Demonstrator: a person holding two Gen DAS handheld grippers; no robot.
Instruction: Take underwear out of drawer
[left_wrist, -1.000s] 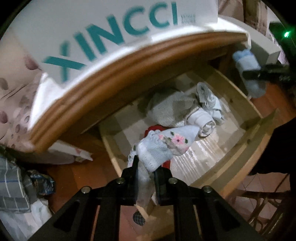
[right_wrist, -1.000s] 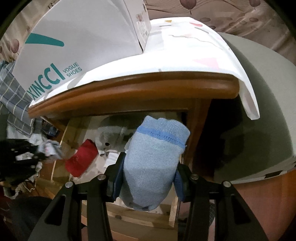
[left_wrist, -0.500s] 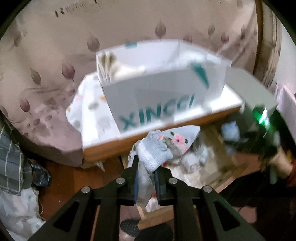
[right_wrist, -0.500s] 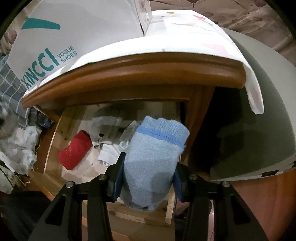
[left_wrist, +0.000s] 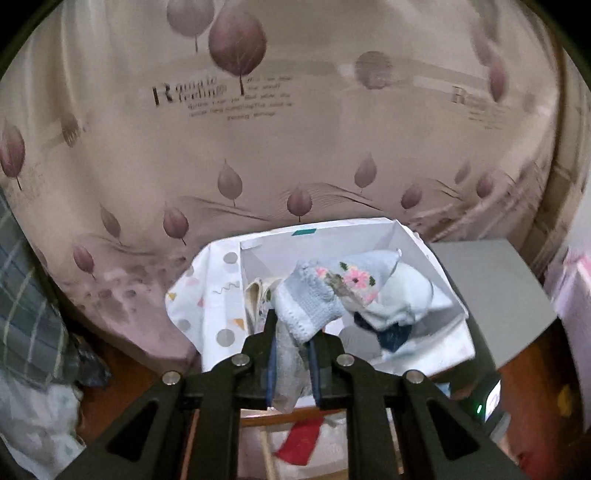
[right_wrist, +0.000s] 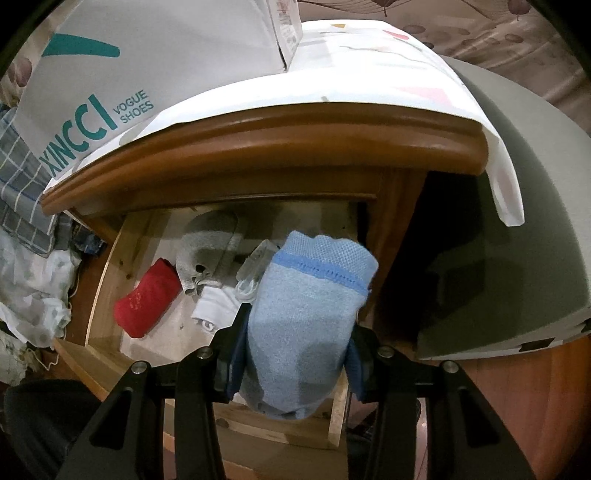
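Observation:
My left gripper (left_wrist: 292, 363) is shut on a white and pale-blue garment with a pink flower print (left_wrist: 325, 295), held up over the open white shoe box (left_wrist: 448, 332) on top of the cabinet. Inside the box lie a white piece and a dark blue piece. My right gripper (right_wrist: 295, 354) is shut on a rolled light-blue garment (right_wrist: 306, 321) above the right end of the open wooden drawer (right_wrist: 107, 266). In the drawer lie a red roll (right_wrist: 147, 299), a grey garment (right_wrist: 207, 251) and a white roll (right_wrist: 214, 306).
The shoe box (right_wrist: 122, 66) stands on a patterned white cloth (right_wrist: 369, 62) covering the wooden cabinet top (right_wrist: 280, 140). A grey block (right_wrist: 517, 221) sits to the right. A leaf-print curtain (left_wrist: 258, 129) hangs behind. Checked fabric and loose clothes (right_wrist: 26, 258) lie at the left.
The left gripper has risen from the drawer with the flowered garment and now looks down into the shoe box. The right gripper and its blue roll have hardly moved.

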